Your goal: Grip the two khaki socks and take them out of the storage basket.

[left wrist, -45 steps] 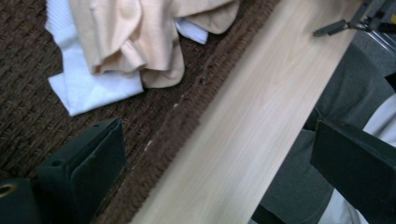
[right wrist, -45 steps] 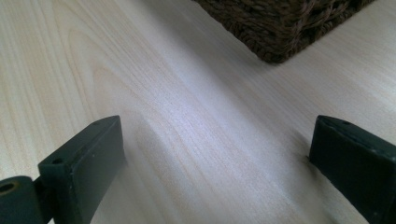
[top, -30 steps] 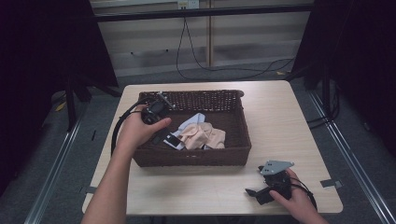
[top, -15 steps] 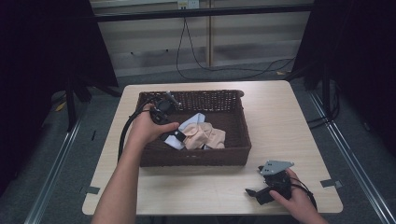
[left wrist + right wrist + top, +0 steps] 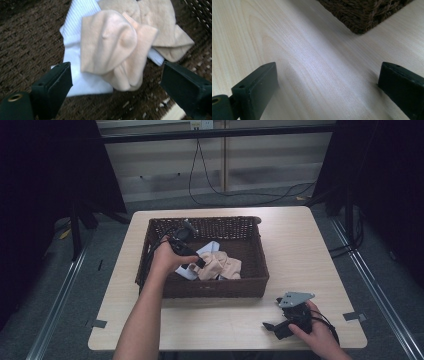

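A dark wicker basket (image 5: 255,247) stands on the table and holds a beige sock bundle (image 5: 220,266) lying on a white cloth (image 5: 210,248). My left gripper (image 5: 196,265) is inside the basket, open, its jaws wide on either side of the beige socks (image 5: 117,47) and the white cloth (image 5: 75,47), just above them. My right gripper (image 5: 272,327) rests low over the bare table near the front right, open with nothing between its jaws; its grey plate (image 5: 295,298) is on top.
The light wooden table (image 5: 310,245) has free room to the right of the basket and along its front edge. A basket corner (image 5: 367,15) lies ahead of the right gripper. Tape marks (image 5: 352,316) sit near the table corners. Cables run on the floor behind.
My left hand has moved right and down into the basket, bringing the open gripper over the socks. The right gripper has stayed in place.
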`<state>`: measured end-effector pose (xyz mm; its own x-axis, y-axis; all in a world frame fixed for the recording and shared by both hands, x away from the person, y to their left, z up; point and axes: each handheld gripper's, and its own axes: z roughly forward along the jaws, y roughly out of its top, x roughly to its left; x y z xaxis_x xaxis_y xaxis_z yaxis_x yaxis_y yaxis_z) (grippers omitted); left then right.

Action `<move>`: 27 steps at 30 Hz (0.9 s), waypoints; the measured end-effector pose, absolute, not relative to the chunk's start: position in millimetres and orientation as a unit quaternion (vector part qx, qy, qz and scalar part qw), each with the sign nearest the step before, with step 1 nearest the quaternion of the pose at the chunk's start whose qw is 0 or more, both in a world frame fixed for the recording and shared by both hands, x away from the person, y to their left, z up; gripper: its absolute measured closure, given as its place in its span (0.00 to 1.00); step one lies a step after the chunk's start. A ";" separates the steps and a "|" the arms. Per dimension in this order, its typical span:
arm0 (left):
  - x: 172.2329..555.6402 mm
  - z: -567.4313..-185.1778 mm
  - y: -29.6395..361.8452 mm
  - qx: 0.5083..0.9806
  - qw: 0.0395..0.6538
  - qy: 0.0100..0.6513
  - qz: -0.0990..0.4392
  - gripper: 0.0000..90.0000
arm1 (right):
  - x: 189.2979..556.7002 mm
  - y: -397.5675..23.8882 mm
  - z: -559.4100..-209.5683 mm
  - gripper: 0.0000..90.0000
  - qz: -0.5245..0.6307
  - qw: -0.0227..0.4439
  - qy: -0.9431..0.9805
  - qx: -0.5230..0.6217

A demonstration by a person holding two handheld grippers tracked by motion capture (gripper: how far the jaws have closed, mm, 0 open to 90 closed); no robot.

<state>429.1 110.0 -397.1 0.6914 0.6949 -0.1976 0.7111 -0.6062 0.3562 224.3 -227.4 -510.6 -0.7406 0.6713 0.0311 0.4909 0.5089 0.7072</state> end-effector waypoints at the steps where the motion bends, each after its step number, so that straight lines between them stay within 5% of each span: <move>1: 430.2 -398.3 109.1 0.895 0.209 0.395 -0.018 0.14 | 224.4 -227.4 -510.7 0.02 0.363 0.124 0.860 0.337; 13: 440.8 -418.1 97.9 0.905 0.179 0.386 -0.024 0.31 | 224.4 -227.4 -510.5 0.02 0.361 0.128 0.860 0.338; 16: 441.5 -420.5 95.7 0.906 0.173 0.384 -0.027 0.41 | 224.3 -227.4 -510.5 0.02 0.361 0.129 0.860 0.338; 17: 441.7 -420.8 95.4 0.908 0.171 0.380 -0.030 0.56 | 224.4 -227.5 -510.5 0.02 0.362 0.127 0.860 0.337; 22: 440.8 -420.3 92.5 0.912 0.168 0.374 -0.023 0.88 | 224.4 -227.5 -510.6 0.02 0.362 0.127 0.860 0.337; 27: 438.6 -409.5 91.0 0.920 0.137 0.367 -0.022 0.91 | 224.4 -227.6 -510.5 0.02 0.361 0.129 0.860 0.337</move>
<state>438.6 91.0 -409.5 0.7298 0.6690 -0.1410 0.6811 -0.6931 0.2361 224.4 -227.6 -510.5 -0.7396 0.6726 0.0222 0.4871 0.5124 0.7072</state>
